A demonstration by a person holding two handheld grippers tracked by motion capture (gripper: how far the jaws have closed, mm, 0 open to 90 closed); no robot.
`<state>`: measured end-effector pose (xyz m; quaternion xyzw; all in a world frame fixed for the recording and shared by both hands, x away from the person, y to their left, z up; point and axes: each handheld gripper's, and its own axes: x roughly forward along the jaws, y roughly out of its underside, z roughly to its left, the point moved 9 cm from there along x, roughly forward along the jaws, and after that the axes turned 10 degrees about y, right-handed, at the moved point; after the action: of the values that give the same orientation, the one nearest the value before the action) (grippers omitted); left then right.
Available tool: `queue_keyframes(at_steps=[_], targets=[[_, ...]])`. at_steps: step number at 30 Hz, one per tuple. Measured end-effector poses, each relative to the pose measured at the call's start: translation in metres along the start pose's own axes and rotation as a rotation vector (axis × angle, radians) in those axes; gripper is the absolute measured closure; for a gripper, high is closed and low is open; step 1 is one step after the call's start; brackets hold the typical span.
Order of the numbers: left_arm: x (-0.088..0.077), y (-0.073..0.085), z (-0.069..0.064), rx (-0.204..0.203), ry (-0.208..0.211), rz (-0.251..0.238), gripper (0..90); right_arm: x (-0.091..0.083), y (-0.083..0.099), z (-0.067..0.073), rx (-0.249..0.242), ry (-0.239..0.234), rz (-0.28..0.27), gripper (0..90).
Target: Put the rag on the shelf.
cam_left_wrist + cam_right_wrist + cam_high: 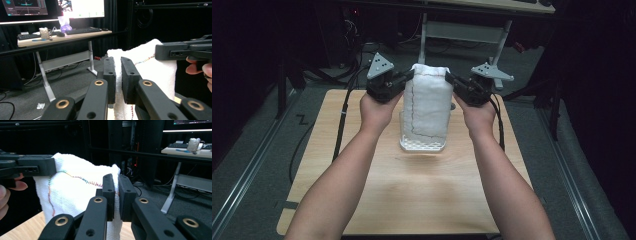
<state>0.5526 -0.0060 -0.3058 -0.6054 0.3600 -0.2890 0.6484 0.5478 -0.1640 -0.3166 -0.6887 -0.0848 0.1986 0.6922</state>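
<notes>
Now white towel point(428, 102) taut between left claw point(408, 76) and right claw point(451, 79), both clamped on its top corners.

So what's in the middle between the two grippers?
A white towel with colourful stitching hangs between the left gripper and right gripper, each pinching a top corner, above a white basket, in the high view.

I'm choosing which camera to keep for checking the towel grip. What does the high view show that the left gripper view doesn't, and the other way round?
High view alone: the white perforated basket under the hanging white towel, the wooden table and both forearms. Left gripper view alone: a desk with keyboards and monitors behind, and the left hand-held gripper shut on the towel's edge, seen close up. Both share the towel, with its coloured stitching, held at its top corners, and the right hand-held gripper at the far corner.
</notes>
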Motion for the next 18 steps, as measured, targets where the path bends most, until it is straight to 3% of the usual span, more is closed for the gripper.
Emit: queue_keyframes(at_steps=[6,14,18], targets=[[0.011,0.008,0.015,-0.018,-0.028,0.017,83.2,0.018,0.001,-0.005,-0.034,0.018,0.023,85.4],[0.030,0.023,0.034,-0.045,-0.052,0.046,82.9,0.043,0.015,-0.017,-0.038,0.015,0.058,85.2],[0.040,0.036,0.045,-0.055,-0.071,0.100,82.8,0.054,0.022,-0.021,-0.054,0.020,0.087,84.9]])
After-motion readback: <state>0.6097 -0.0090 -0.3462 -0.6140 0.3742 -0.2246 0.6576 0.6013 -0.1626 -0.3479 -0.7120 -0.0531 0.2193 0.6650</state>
